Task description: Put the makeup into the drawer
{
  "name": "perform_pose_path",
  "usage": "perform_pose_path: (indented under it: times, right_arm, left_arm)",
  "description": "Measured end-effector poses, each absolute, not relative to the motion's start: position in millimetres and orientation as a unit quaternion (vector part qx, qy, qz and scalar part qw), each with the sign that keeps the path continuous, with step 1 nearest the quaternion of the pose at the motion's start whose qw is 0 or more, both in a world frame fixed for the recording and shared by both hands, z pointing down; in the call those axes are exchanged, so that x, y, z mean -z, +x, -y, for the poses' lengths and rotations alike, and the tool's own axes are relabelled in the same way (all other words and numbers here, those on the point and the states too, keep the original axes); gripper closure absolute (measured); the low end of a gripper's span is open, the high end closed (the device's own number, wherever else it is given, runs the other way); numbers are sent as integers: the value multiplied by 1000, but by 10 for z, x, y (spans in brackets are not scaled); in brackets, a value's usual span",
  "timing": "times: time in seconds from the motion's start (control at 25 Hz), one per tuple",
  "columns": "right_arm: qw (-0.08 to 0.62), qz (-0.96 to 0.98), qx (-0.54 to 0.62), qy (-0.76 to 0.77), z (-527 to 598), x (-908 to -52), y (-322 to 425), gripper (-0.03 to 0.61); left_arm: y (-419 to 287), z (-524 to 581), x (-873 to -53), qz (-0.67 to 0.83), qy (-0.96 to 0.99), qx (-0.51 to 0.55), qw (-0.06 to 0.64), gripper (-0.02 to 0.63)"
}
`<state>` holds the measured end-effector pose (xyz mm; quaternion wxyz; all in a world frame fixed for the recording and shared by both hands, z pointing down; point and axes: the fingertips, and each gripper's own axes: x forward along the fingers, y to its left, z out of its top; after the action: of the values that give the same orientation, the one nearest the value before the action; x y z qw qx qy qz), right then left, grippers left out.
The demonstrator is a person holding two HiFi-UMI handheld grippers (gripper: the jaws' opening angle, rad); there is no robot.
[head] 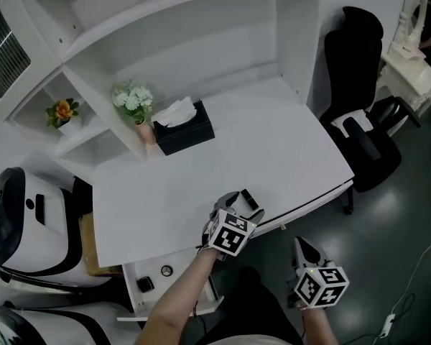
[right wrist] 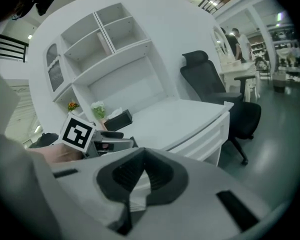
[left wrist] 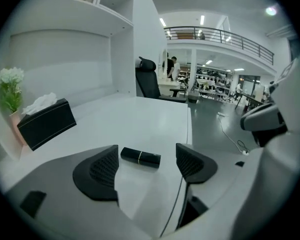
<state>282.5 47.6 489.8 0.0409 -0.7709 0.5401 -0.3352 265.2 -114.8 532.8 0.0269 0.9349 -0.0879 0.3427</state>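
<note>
- Left gripper (left wrist: 147, 147) is hovering over the front edge of the white desk (head: 273, 142). Its jaws are standing wide apart, gripping nothing.
- Lipstick (left wrist: 140, 157), a black tube with a thin gold band, is lying on its side on the desk near that edge. In the left gripper view it is sitting in the gap between the two pads, and both pads are standing clear of it. Any print on the tube is too small to read.
- Right gripper (right wrist: 142, 156) is hanging off the desk, out over the dark floor. Its jaws are clenched tip to tip with nothing between them.
- Each gripper is carrying a marker cube (head: 230, 234) showing black-and-white square patterns, not letters.
- Drawer (head: 179, 279) is standing open under the desk's front left corner, and two small dark items are lying inside it.
- Black tissue box (head: 183, 131) is sitting at the back of the desk, just beside a pot of white flowers (head: 133, 99).
- Black office chair (head: 359, 85) is standing at the desk's right end.
</note>
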Motion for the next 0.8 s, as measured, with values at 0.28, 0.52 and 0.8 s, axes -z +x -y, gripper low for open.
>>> perform_pose_path:
  times: [0.28,0.52,0.8]
  right_arm:
    - [50,-522,357,-773,-582,-5070,2996,575]
    - [53,-511,366,-776,-633,-5158,3088,575]
    - [51,-509,372,-774,-639,-5202,3122,575]
  left_arm:
    - [2860,1219,-5550,47,926,-375,9,245]
    - [2874,1232,-5715,17,918,-396,7,230]
    - [2890,1211,-5744,16,917,-399,8,233]
